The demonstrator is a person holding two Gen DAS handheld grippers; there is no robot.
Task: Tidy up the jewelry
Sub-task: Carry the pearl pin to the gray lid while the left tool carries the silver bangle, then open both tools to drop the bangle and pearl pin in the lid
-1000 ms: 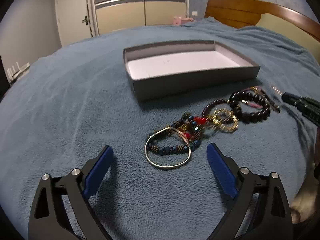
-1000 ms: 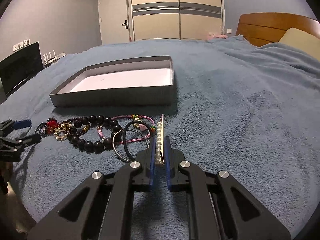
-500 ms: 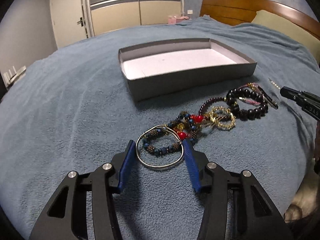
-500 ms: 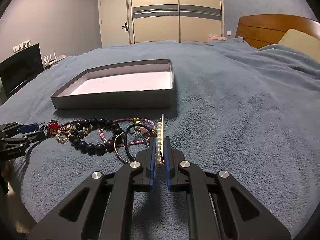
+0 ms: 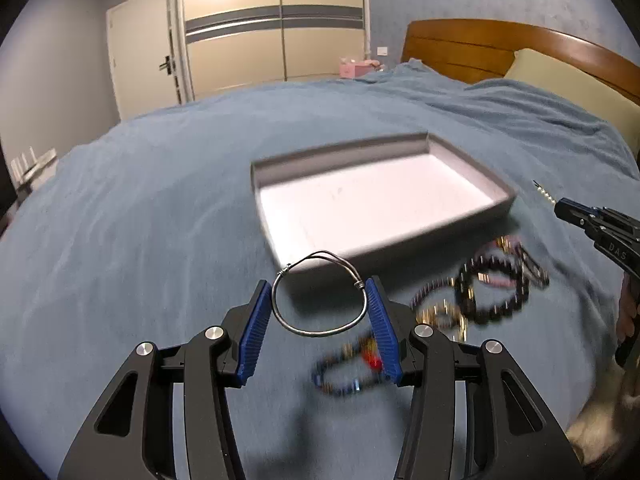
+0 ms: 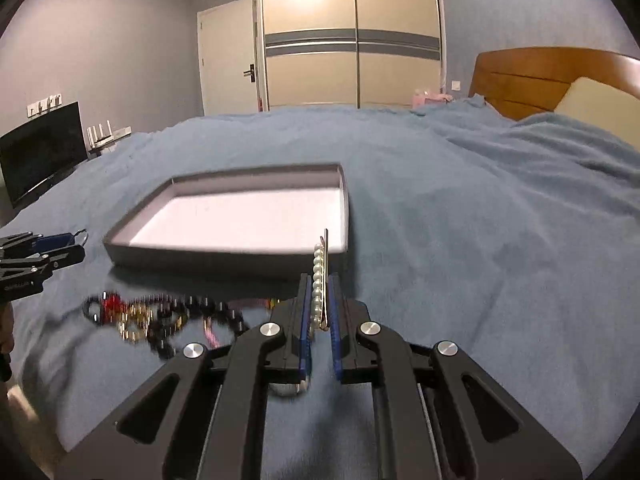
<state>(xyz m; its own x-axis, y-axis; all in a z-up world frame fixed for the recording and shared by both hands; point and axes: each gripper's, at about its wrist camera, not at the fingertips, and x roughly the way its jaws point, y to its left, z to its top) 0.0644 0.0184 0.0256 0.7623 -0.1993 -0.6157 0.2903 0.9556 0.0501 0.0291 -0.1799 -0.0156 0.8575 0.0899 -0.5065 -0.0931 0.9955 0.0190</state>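
The left gripper has just closed on the silver wire bangle, held above the blue blanket before the grey tray. The right gripper is clamped on the pearl hair clip, its tip over the tray's near wall; blurred bead bracelets lie below, left.

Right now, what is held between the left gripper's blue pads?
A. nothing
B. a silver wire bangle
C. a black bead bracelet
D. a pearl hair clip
B: in the left wrist view the silver wire bangle spans the gap of the left gripper, each side against a blue pad, in front of the grey tray; the pearl hair clip is pinched in the right gripper.
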